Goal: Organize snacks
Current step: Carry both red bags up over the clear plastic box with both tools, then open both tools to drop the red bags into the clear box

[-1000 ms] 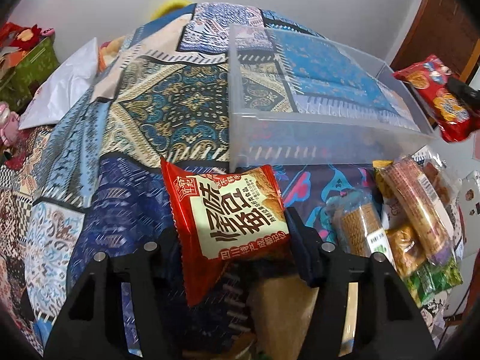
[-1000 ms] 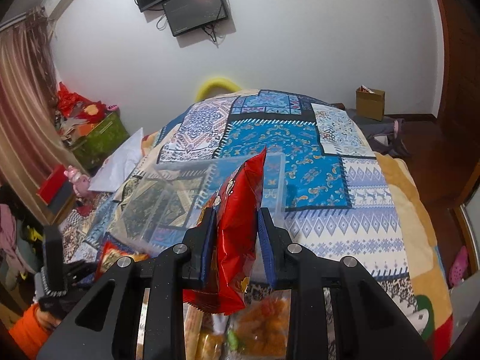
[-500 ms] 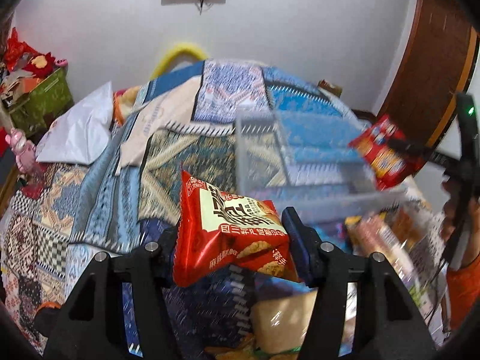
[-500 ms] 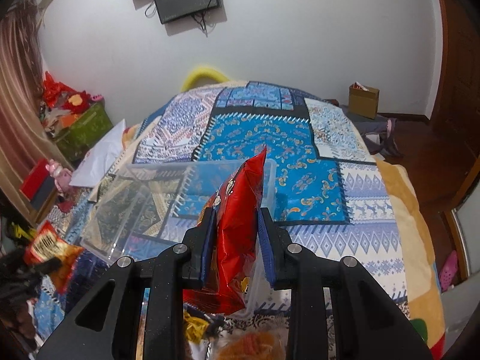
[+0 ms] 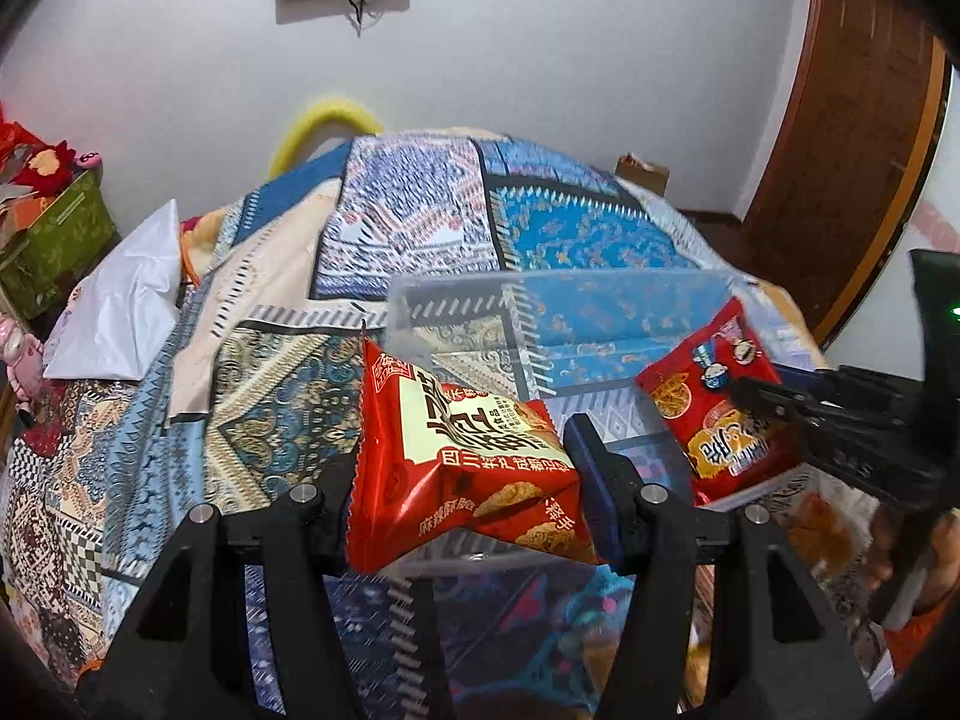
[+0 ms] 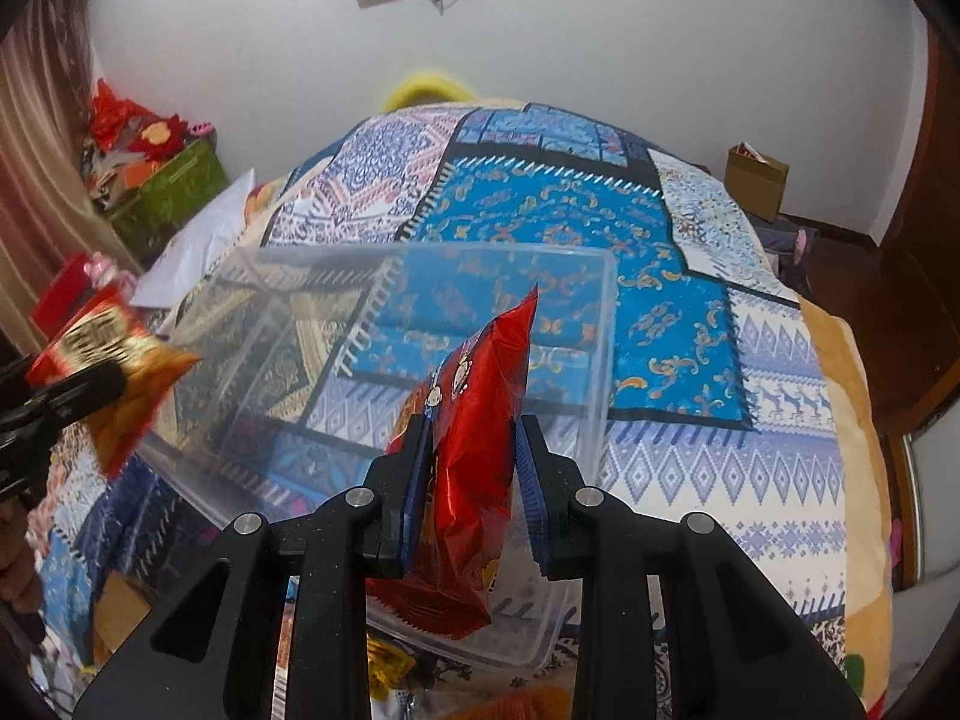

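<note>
Gripping a red-and-cream snack packet (image 5: 462,468) across its width, the left gripper (image 5: 465,480) has its fingers about half spread, just before the near rim of the clear plastic bin (image 5: 540,312). The right gripper (image 6: 471,480), nearly closed, pinches a red snack bag (image 6: 474,456) edge-on above that bin's near wall.

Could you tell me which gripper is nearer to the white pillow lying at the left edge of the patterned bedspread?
Left. The left gripper, shut on a red-and-cream snack packet, is on the white pillow's side of the clear plastic bin; the right gripper is at the bin's opposite side.
</note>
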